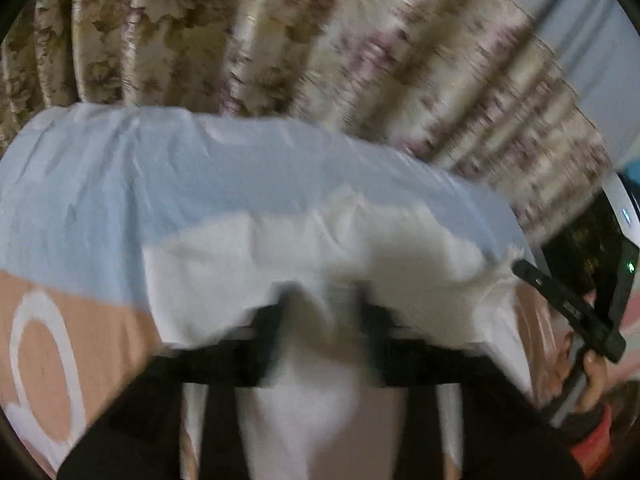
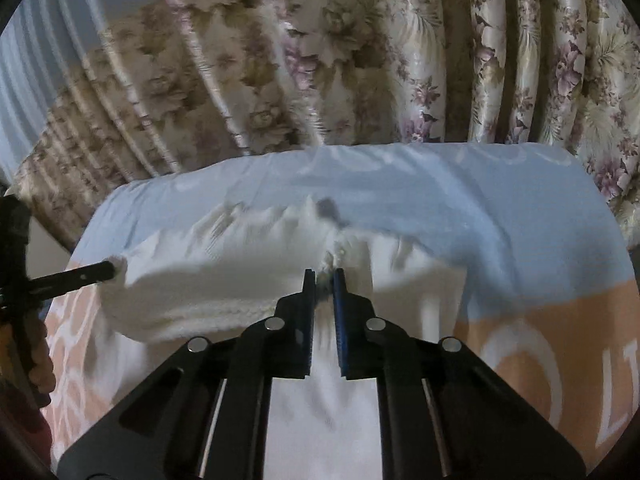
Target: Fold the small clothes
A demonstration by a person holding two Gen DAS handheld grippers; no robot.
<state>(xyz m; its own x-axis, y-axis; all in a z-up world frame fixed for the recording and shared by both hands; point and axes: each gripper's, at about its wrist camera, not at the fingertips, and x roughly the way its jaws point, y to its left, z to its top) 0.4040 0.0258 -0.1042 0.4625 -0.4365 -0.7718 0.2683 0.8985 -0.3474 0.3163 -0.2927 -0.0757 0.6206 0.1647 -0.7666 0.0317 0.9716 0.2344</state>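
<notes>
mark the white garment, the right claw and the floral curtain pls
white garment (image 2: 224, 280), right wrist view, its raised fold
right claw (image 2: 325, 276), right wrist view, between its fingertips
floral curtain (image 2: 360, 60), right wrist view, middle pleats

Right gripper (image 2: 324, 276) angled downward, fingers nearly together (pinched); left gripper (image 1: 324, 304) fingers apart.

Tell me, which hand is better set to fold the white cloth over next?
Right, probably. The right gripper is pinched shut on the edge of the white cloth; the left gripper is blurred, jaws apart, grip unclear.
</notes>
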